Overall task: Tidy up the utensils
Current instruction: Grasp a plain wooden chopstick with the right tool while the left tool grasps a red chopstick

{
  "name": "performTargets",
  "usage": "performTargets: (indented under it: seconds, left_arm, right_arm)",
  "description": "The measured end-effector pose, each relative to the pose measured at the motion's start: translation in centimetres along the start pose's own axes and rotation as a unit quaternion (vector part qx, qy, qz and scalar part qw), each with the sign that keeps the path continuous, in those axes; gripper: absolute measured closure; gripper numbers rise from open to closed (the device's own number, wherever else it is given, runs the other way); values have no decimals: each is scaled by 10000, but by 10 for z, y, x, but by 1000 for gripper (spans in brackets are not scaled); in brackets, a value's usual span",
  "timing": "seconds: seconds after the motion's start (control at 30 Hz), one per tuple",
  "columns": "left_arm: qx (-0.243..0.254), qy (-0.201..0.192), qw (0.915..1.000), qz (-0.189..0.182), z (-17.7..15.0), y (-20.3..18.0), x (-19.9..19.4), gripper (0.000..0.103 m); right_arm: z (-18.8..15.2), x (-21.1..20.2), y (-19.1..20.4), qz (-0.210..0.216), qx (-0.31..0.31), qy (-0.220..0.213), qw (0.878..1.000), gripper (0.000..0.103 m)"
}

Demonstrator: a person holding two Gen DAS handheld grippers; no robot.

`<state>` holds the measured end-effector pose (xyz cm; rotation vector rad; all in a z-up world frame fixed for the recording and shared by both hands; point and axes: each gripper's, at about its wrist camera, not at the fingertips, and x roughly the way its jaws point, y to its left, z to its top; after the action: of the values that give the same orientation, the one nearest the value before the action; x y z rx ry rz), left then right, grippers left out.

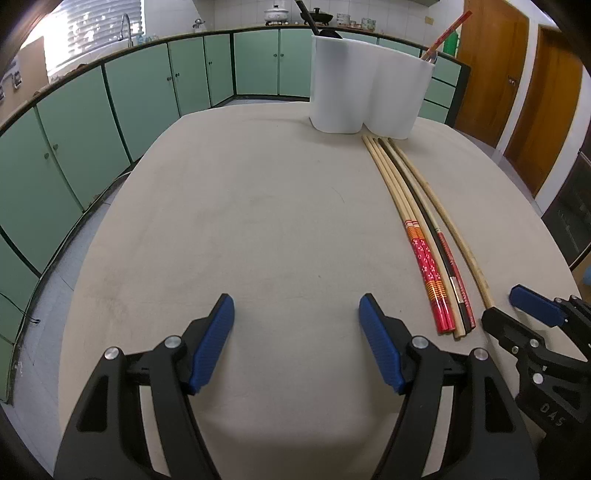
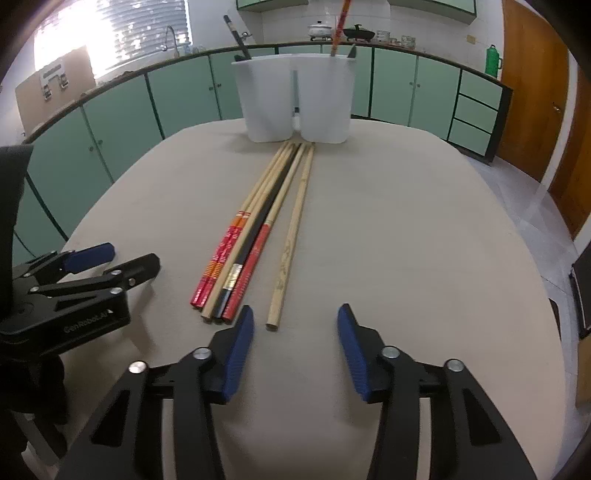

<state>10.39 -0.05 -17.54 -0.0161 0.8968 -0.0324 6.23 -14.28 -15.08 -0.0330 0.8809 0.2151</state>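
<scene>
Left hand-held gripper (image 1: 296,314): held wide apart over bare surface, nothing between its blue pads (image 1: 380,350); it is also seen from the side at the left edge of the right wrist view (image 2: 110,260).
Right hand-held gripper (image 2: 295,325): held wide apart and empty, low over the surface; its left pad (image 2: 238,354) is just beside the near ends of the bundled chopsticks. It is also seen at the right edge of the left wrist view (image 1: 517,306).
Chopsticks (image 2: 251,236): laid flat on the surface, running from the grippers toward the holder. A bundle is formed by two red-patterned sticks, a plain pale one, a black one and a red-ended one, lying side by side and touching.
Single pale chopstick (image 2: 290,243): laid just to the right of the bundle, slightly apart at the near end, with its near end in front of the right gripper's gap.
Holder (image 2: 295,107): a white two-lobed container stood upright at the far side of the surface, just beyond the far tips of the chopsticks; a red chopstick (image 2: 340,26) and dark utensil handles are seen rising from it.
Surface (image 2: 406,240): a beige top with rounded corners.
Background: green cabinets (image 1: 92,122) are seen behind, and wooden doors to the right.
</scene>
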Motion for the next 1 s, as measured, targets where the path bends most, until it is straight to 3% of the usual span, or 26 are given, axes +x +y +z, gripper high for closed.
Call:
performTargets:
  seconds: [0.17,0.67,1.0]
  left_arm:
    - [0,-3,10000,-14,0,0,1,34]
    - [321,-28,9973,-654,-5,-39,-4,34]
    - [403,49,9987,-303,-3,-41,3,35]
  right_arm:
    - [2,3,7,129,-144,17,9998,93]
    - [-2,0,-21,33,240,-44,9997,96]
    - [-2,1,-21,66,261,-42,9996,96]
